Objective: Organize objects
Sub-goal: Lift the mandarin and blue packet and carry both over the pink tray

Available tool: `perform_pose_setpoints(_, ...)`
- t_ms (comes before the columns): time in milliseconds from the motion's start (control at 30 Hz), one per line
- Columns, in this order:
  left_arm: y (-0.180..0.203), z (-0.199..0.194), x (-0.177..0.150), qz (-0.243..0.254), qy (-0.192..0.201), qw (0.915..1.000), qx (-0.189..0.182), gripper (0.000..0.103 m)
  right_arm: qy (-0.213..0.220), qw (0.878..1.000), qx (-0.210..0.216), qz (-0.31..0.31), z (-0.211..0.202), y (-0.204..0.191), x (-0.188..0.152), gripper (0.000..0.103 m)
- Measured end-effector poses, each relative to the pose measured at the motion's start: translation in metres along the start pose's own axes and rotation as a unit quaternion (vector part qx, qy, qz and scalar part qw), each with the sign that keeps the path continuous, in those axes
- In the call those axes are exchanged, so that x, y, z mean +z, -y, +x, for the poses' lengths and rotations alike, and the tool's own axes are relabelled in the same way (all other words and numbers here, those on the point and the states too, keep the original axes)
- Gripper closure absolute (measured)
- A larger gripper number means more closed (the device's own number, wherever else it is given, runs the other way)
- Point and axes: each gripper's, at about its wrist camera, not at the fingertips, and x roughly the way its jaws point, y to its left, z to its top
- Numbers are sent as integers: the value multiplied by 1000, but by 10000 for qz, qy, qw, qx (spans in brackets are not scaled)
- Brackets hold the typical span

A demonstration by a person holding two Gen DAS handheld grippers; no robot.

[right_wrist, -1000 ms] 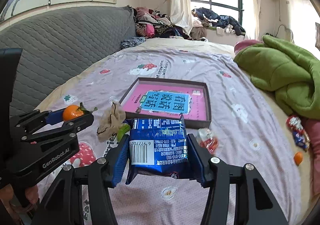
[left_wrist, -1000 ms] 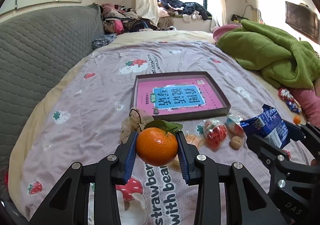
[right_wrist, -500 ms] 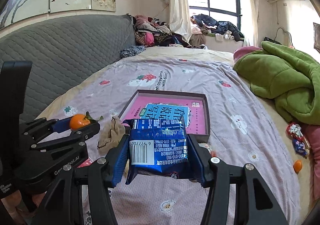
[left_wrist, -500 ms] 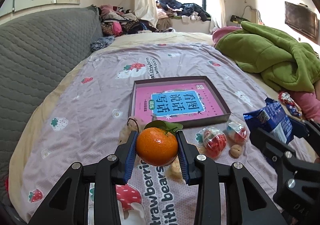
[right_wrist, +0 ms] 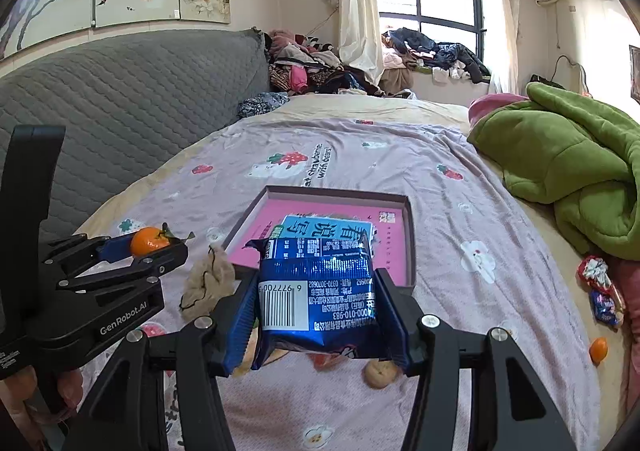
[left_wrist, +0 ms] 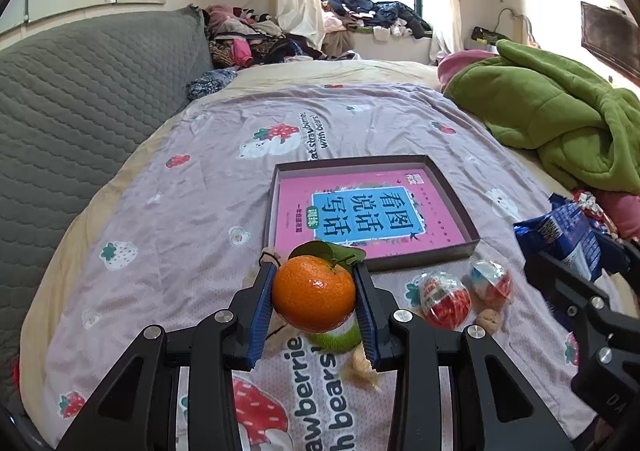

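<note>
My left gripper (left_wrist: 315,297) is shut on an orange tangerine (left_wrist: 314,294) with a green leaf, held above the bed just short of the shallow box (left_wrist: 468,247) with a pink book in it. My right gripper (right_wrist: 318,299) is shut on a blue snack packet (right_wrist: 318,291), held above the bed in front of the same box (right_wrist: 410,247). The right gripper and packet (left_wrist: 568,235) show at the right of the left wrist view. The left gripper with the tangerine (right_wrist: 148,241) shows at the left of the right wrist view.
Two red wrapped sweets (left_wrist: 446,297) and a walnut (left_wrist: 489,318) lie before the box, a beige cloth lump (right_wrist: 206,283) to its left. A green blanket (left_wrist: 560,119) is piled right. More sweets (right_wrist: 602,291) and a small tangerine (right_wrist: 599,349) lie at far right. Grey headboard (left_wrist: 80,99) left.
Both grippers have risen and drawn back a little from the bed with their loads. The box and loose sweets have not moved.
</note>
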Motion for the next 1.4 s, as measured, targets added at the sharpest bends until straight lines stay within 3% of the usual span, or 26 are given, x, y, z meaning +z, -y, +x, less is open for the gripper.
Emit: perform_pose_setpoints(1400,11,40,74,10,281,9996,-42,64,249,9996,-116,17,43,37,64,47)
